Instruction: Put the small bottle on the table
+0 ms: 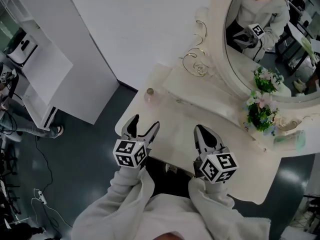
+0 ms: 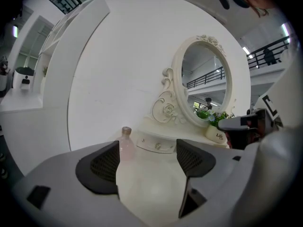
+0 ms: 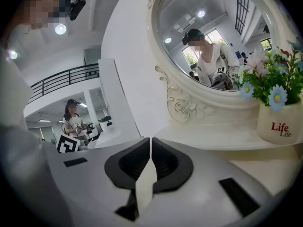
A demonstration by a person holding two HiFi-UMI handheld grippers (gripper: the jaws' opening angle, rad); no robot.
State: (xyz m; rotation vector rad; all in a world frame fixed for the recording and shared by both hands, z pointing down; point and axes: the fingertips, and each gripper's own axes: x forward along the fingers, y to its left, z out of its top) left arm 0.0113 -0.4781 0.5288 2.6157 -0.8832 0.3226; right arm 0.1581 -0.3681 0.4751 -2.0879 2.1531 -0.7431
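Note:
The small pink bottle (image 1: 150, 95) with a round cap stands upright on the cream dressing table (image 1: 185, 121), near its far left corner. My left gripper (image 1: 146, 121) hovers just short of the bottle, over the table's near left edge, open with nothing between its jaws. In the left gripper view the bottle (image 2: 126, 143) stands beyond the left pad, apart from my left gripper (image 2: 147, 150). My right gripper (image 1: 202, 131) is over the table's front edge, shut on nothing; in the right gripper view its jaws (image 3: 150, 141) meet.
An oval mirror (image 1: 260, 39) in an ornate frame stands at the table's back. A pot of flowers (image 1: 260, 115) sits at the right, marked "Life" (image 3: 279, 122). A white cabinet (image 1: 60, 59) stands left of the table, and cables lie on the floor (image 1: 40, 196).

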